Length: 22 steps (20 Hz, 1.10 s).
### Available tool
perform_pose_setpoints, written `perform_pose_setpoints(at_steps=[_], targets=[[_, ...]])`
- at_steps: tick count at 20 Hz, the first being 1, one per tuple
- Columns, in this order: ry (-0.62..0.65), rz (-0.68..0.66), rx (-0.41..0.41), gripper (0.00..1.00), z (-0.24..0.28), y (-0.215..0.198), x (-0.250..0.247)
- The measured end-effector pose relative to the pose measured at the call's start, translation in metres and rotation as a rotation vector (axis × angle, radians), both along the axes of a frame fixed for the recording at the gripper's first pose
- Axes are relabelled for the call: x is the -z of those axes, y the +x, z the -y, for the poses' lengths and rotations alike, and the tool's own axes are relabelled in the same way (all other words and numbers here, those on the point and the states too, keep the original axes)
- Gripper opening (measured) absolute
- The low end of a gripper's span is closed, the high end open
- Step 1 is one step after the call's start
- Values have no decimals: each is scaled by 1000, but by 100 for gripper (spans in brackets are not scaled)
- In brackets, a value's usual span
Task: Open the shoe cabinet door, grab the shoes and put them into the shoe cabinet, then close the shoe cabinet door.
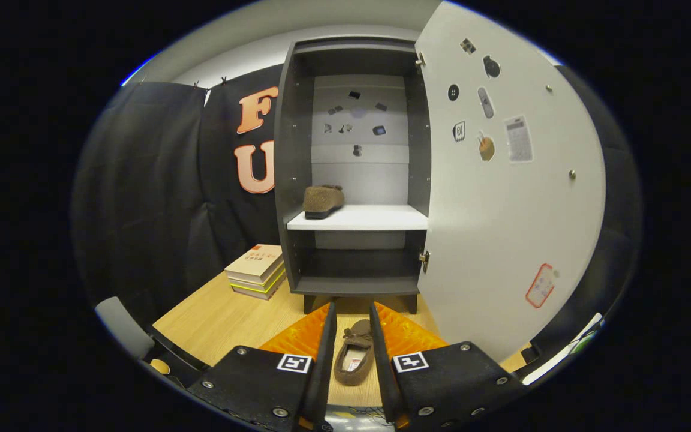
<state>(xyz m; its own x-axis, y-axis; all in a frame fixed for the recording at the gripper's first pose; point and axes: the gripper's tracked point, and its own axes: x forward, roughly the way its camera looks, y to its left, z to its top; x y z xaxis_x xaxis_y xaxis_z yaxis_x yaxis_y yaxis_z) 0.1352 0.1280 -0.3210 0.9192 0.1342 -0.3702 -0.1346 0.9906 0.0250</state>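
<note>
Brown suede shoe [354, 360] lies on the wooden table [219, 318] between the gripper [353, 321] fingers, which stand apart beside it; whether they press it is unclear. A second shoe [323, 201] sits on the white shelf [363, 219] of the open shoe cabinet [291, 150]. Stickers on its door [501, 210] are too small to read. Three stacked books [258, 270] lie left.

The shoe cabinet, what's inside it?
The shoe cabinet stands open, with one brown shoe on its white shelf. The dark space below looks bare. The other shoe lies on the table between the gripper fingers, untouched.
</note>
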Motion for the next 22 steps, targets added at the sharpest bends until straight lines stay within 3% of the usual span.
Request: perform_pose_setpoints(at_steps=[14,22], targets=[[112,-339,-6,36,-39,50,213],[50,-416,-16,55,-50,79,275]])
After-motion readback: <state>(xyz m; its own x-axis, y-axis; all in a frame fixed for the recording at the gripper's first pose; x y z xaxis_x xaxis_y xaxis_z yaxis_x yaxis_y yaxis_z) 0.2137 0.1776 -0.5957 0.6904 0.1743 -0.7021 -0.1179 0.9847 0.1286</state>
